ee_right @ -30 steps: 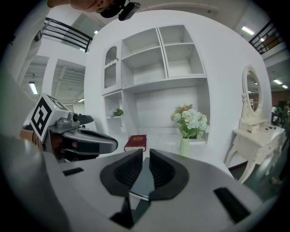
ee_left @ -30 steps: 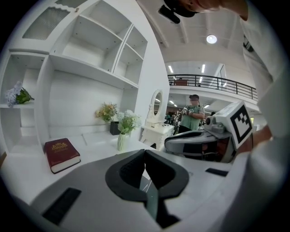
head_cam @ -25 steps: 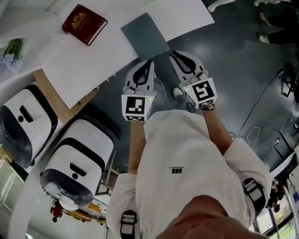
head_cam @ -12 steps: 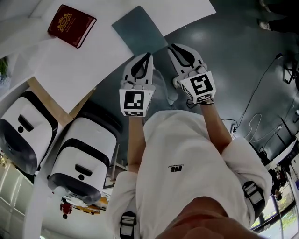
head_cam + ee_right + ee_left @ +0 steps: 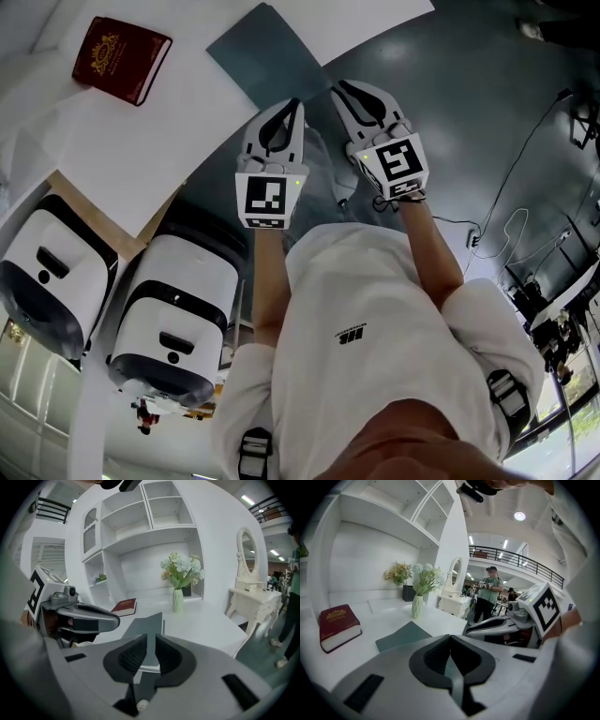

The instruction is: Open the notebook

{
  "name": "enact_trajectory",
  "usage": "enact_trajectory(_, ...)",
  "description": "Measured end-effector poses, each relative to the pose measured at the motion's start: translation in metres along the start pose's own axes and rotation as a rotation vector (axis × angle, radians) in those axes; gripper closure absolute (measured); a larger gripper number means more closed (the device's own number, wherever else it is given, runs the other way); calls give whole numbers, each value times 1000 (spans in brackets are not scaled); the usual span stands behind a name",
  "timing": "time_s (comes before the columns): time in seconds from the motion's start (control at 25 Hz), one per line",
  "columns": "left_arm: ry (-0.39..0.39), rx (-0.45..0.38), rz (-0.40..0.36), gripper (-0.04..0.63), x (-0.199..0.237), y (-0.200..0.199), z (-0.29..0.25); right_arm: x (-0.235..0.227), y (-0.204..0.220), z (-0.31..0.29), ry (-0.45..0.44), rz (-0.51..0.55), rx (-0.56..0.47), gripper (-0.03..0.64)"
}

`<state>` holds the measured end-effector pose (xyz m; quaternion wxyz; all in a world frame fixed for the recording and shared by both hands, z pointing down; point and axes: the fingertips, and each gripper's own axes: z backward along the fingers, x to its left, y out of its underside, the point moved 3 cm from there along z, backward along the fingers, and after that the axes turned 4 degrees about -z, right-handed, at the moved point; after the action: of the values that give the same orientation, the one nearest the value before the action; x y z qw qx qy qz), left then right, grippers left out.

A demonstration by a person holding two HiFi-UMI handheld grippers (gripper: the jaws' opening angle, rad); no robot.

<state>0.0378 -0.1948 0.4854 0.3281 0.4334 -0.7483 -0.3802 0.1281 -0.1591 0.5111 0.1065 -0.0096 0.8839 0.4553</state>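
A white table [image 5: 178,117] stands below white wall shelves. Four things rest on its top. A thin grey-green notebook [image 5: 267,52] lies flat and closed at the front edge, one corner reaching the rim. A dark red book [image 5: 122,59] with gold print on its cover lies closed, well apart from the notebook, further in. Toward the back stands a pale green vase [image 5: 177,600] – upright, holding white and green flowers. Behind it, near the wall, sits a dark pot [image 5: 408,592] with yellowish flowers.
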Motion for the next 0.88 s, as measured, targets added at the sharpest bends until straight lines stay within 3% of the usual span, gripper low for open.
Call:
enact_trajectory(0.6, 72, 54, 9, 595, -5, 26, -31, -12, 39, -30, 5, -109, 65, 554)
enact_trajectory(0.88, 90, 75, 13, 595, -5, 35, -35, -13, 59, -44, -13, -163, 104, 503)
